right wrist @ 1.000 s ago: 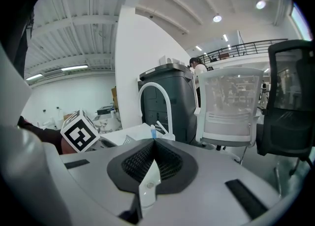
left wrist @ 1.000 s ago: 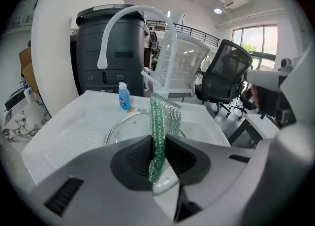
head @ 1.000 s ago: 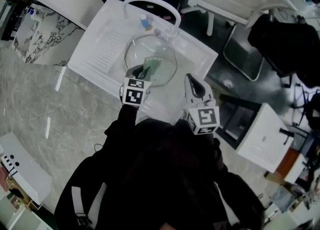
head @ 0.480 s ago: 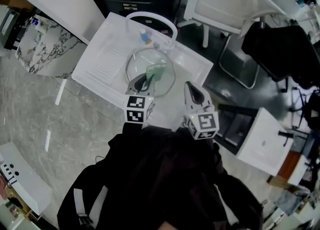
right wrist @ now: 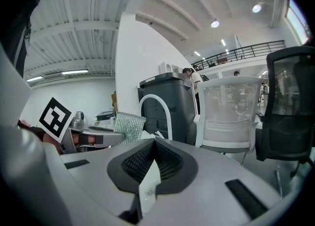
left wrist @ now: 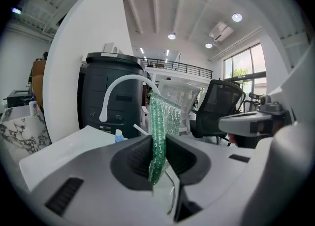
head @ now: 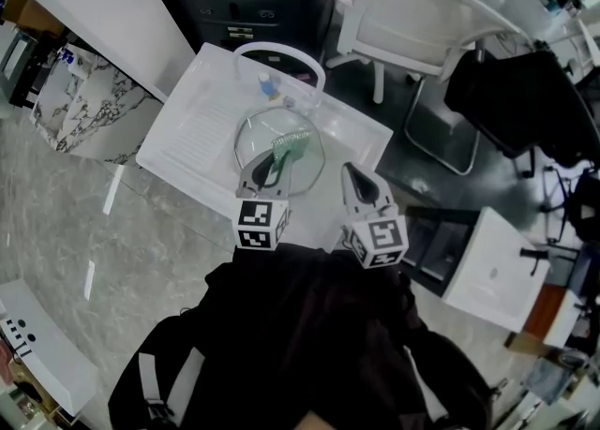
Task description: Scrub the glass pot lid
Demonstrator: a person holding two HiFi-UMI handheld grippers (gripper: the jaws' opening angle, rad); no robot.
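Left gripper (head: pixel 266 170) is clamping a green pad (head: pixel 291 146) edge-on between its jaws. The pad is sticking out well past the tips. Right gripper (head: pixel 356 181) is sitting with its jaws closed together and nothing between them.

Judgement on the scrub: only 1 gripper is working, so it pays to press the pad's face flat to the glass. Small circles from the middle out to the rim, with light pressure, should stop the lid skating. The right gripper could be steadying the rim.

Lid (head: pixel 255 131) is lying flat in the sink (head: pixel 192 133), below the faucet (head: pixel 281 48) arch. The pad is hanging over the lid's middle, with the left gripper's tips above its near rim. Contact is not confirmable. The right gripper is standing near the lid's right side, apart from it.
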